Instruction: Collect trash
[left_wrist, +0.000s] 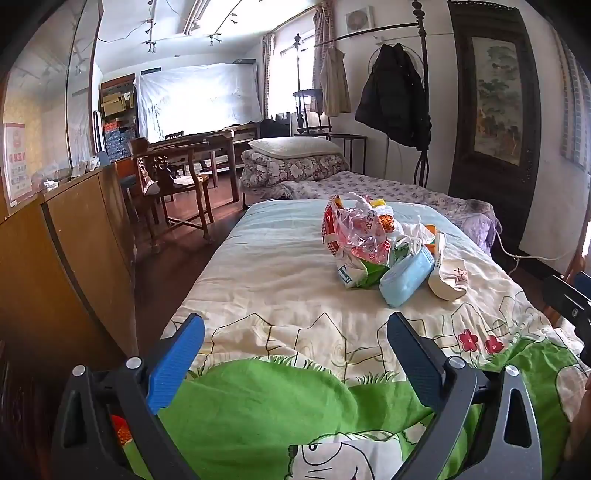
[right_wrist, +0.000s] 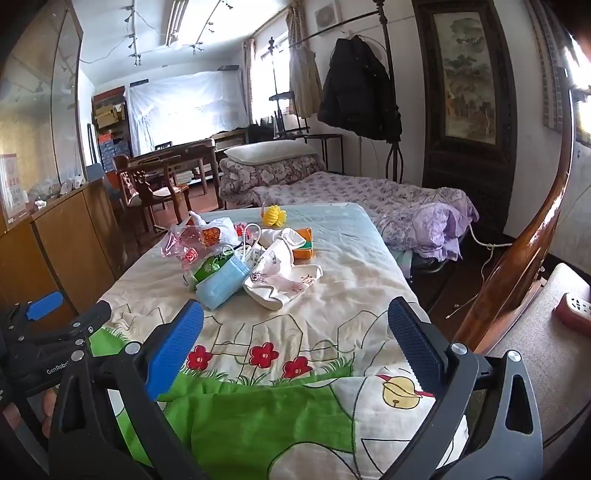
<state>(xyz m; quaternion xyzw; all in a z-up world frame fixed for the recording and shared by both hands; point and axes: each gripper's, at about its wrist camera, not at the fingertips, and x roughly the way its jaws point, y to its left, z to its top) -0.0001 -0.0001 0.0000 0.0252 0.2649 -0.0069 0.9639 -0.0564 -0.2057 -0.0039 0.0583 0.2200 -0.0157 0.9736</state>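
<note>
A heap of trash lies on the cartoon quilt (left_wrist: 280, 273) in the middle of the bed: a pink plastic wrapper (left_wrist: 360, 236), a green packet (left_wrist: 373, 271), a blue face mask (left_wrist: 406, 278) and a white sock (left_wrist: 448, 282). In the right wrist view the mask (right_wrist: 221, 282), sock (right_wrist: 284, 286), an orange box (right_wrist: 304, 243) and a yellow toy (right_wrist: 274, 215) show. My left gripper (left_wrist: 295, 354) is open and empty, short of the heap. My right gripper (right_wrist: 295, 343) is open and empty, also short of it. The left gripper (right_wrist: 68, 312) shows at the right view's left edge.
A wooden cabinet (left_wrist: 74, 251) runs along the left. A second bed with purple bedding (right_wrist: 373, 199) stands behind. A curved wooden chair arm (right_wrist: 532, 236) and a cushion with a red power strip (right_wrist: 574, 312) are at right. Wooden chairs (left_wrist: 173, 184) stand beyond.
</note>
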